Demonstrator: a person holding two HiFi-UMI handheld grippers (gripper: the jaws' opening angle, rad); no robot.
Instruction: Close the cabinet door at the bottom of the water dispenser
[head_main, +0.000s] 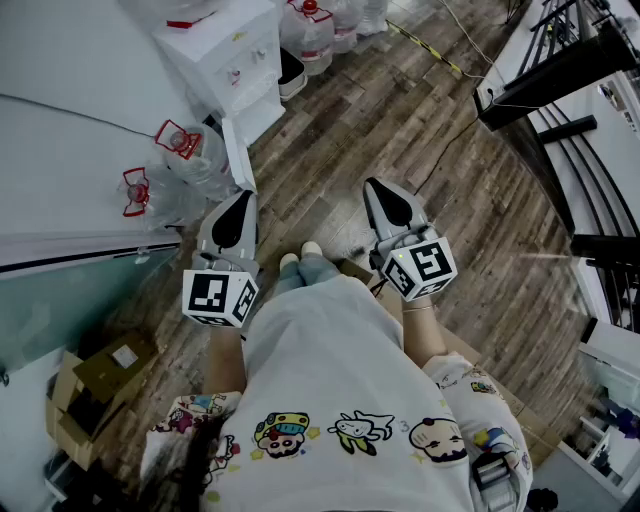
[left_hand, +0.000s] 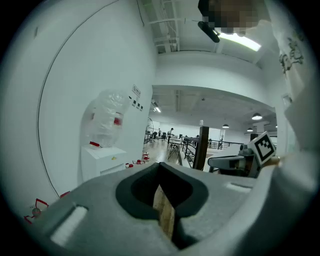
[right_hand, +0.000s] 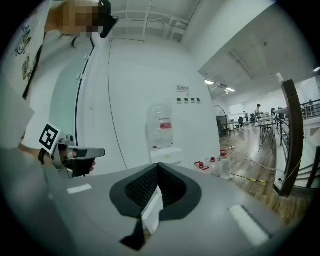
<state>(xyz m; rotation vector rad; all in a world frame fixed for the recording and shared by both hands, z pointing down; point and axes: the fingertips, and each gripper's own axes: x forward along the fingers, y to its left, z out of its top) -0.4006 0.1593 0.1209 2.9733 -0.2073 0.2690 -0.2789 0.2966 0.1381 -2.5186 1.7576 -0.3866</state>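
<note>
Wood-plank floor (head_main: 400, 130) runs beside a curved white wall (right_hand: 140, 75). A black railing (head_main: 560, 70) edges the right; cardboard boxes (head_main: 95, 385) sit lower left. A strip light (left_hand: 242, 41) glows overhead; desks (right_hand: 265, 122) stand far off.

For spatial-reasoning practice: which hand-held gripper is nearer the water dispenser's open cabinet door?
Left. In the head view the left hand-held gripper is just below the cabinet door; the right hand-held gripper lies farther right.

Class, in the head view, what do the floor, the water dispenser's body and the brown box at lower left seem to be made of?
The floor looks like wood or wood-look planks, matt, with visible grain and seams. The water dispenser has a smooth, even white skin, so plastic or painted metal; the look leaves it open. The box is dull brown cardboard with folded flaps.
</note>
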